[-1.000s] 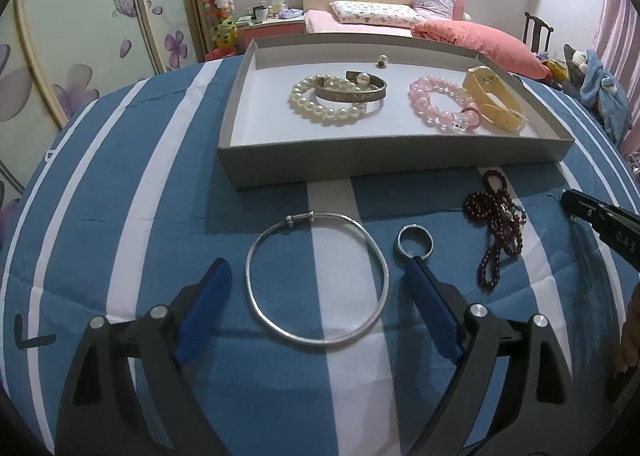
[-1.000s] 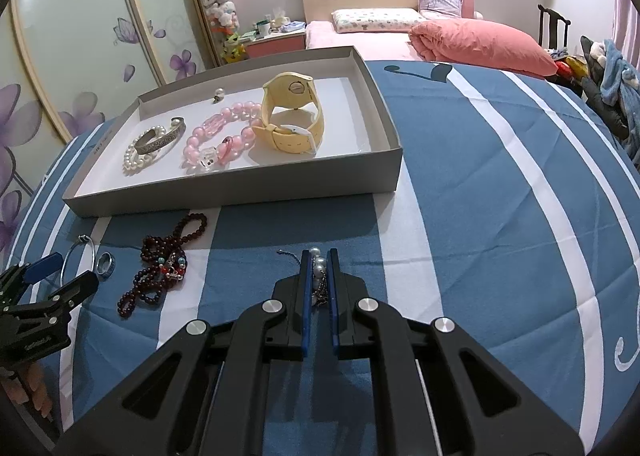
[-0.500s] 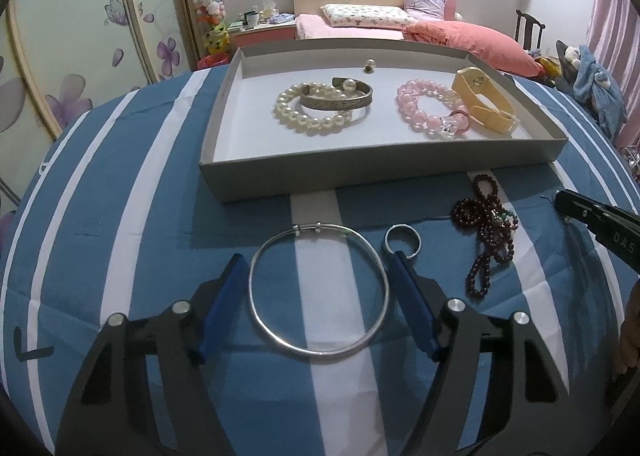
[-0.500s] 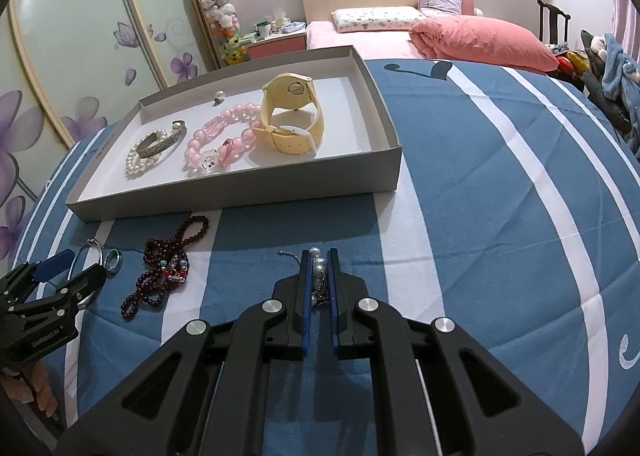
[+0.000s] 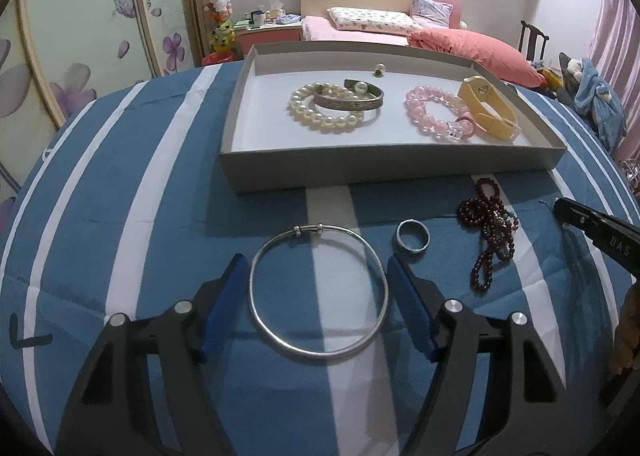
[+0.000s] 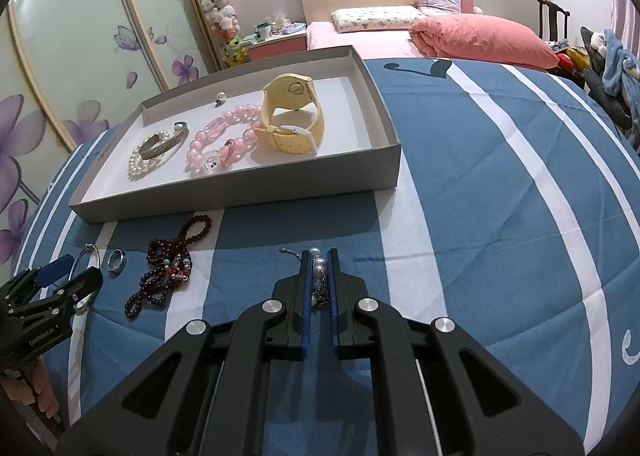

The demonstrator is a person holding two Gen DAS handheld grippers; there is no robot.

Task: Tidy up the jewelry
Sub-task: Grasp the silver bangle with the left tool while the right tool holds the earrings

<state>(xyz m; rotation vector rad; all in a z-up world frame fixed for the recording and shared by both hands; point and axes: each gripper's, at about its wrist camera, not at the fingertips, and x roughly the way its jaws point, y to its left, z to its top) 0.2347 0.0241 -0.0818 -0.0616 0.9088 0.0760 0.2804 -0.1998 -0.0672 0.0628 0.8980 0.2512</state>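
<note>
A grey tray [image 5: 392, 170] [image 6: 240, 198] holds a pearl bracelet [image 5: 324, 116], a metal cuff [image 5: 348, 100], a pink bead bracelet [image 5: 432, 116] and a yellow watch [image 5: 486, 108]. On the blue striped cloth lie a silver bangle [image 5: 318, 290], a silver ring [image 5: 413, 237] and a dark red bead string [image 5: 490, 240] [image 6: 168, 264]. My left gripper [image 5: 316, 268] is open, its fingers on either side of the bangle. My right gripper [image 6: 319, 256] is shut on a small pearl chain piece [image 6: 319, 270], low over the cloth.
A small pearl stud [image 5: 379, 70] lies at the tray's far wall. A bed with pink pillows [image 5: 472, 48] stands behind the table, and a wardrobe [image 5: 80, 36] at the left. The right gripper's tip [image 5: 592, 224] shows at the right edge.
My left gripper has narrowed and come in around the bangle, its fingers now close beside the rim. The right gripper stays shut on the pearl piece.
</note>
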